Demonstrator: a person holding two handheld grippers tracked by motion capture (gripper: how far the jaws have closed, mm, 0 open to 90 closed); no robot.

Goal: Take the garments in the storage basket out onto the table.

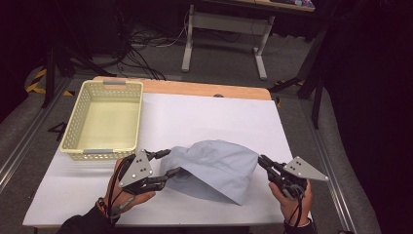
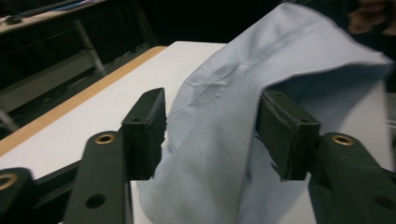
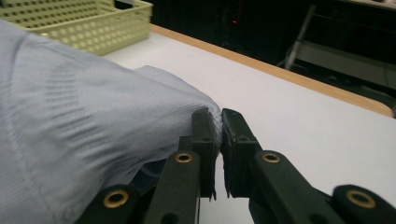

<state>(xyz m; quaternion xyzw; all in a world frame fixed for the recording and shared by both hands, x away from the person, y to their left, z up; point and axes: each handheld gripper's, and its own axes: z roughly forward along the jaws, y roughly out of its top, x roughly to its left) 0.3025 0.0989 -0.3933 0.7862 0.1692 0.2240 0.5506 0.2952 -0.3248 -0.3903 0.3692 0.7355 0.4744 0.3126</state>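
Observation:
A pale blue cloth [image 1: 219, 165] lies humped on the white table top [image 1: 204, 112], lifted at its right end. My right gripper [image 1: 261, 160] is shut on that right edge; in the right gripper view the two jaws pinch a fold of the cloth [image 3: 70, 116] at their tips [image 3: 217, 116]. At the cloth's left end my left gripper [image 1: 171, 162] stands open. In the left gripper view its jaws are spread [image 2: 210, 135] with the cloth [image 2: 224, 116] draped loosely between them, and the pads do not press on it.
A pale yellow perforated basket [image 1: 104, 85] stands at the table's far left [image 3: 93, 28], with nothing inside. A wooden strip [image 1: 195, 87] runs along the table's far edge. Beyond it are a desk frame [image 1: 224, 29] and cables on the floor.

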